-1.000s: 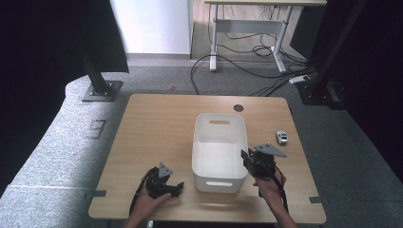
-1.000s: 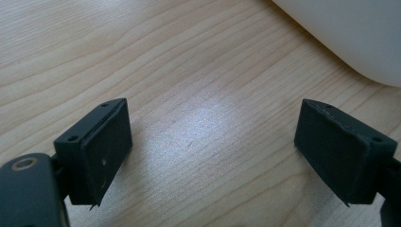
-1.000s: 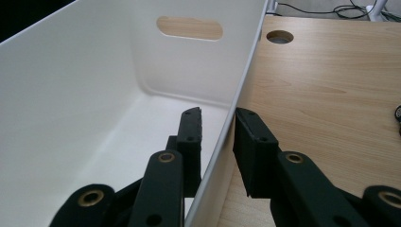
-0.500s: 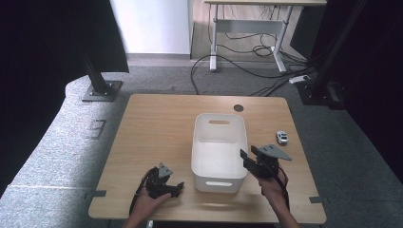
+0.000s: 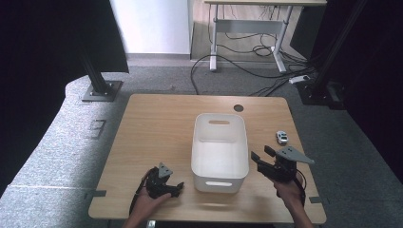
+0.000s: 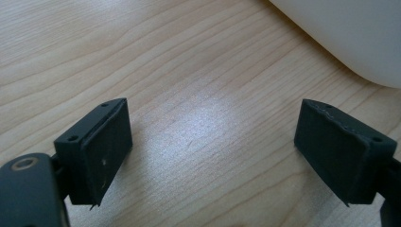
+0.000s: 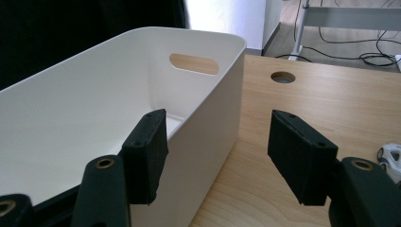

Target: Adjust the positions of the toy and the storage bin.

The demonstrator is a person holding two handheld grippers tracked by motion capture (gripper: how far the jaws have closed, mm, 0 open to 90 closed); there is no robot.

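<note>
A white plastic bin (image 5: 219, 145) with handle slots stands in the middle of the wooden table (image 5: 157, 128); nothing shows inside it. My left gripper (image 5: 175, 188) rests low on the table at the bin's near left corner, open, with bare wood between its jaws (image 6: 210, 146); the bin's curved wall (image 6: 350, 33) is at the upper right of the left gripper view. My right gripper (image 5: 262, 158) is held above the table beside the bin's right wall, open, its jaws straddling the bin's rim (image 7: 208, 90). A small white toy car (image 5: 282, 137) lies at the table's right edge.
A round cable hole (image 5: 238, 108) sits near the table's far edge. The toy car (image 7: 391, 158) shows at the right edge of the right gripper view. Black stand bases, cables and another desk are on the grey floor beyond the table.
My right gripper has risen a little and drifted slightly to the right beside the bin. The left gripper has stayed put.
</note>
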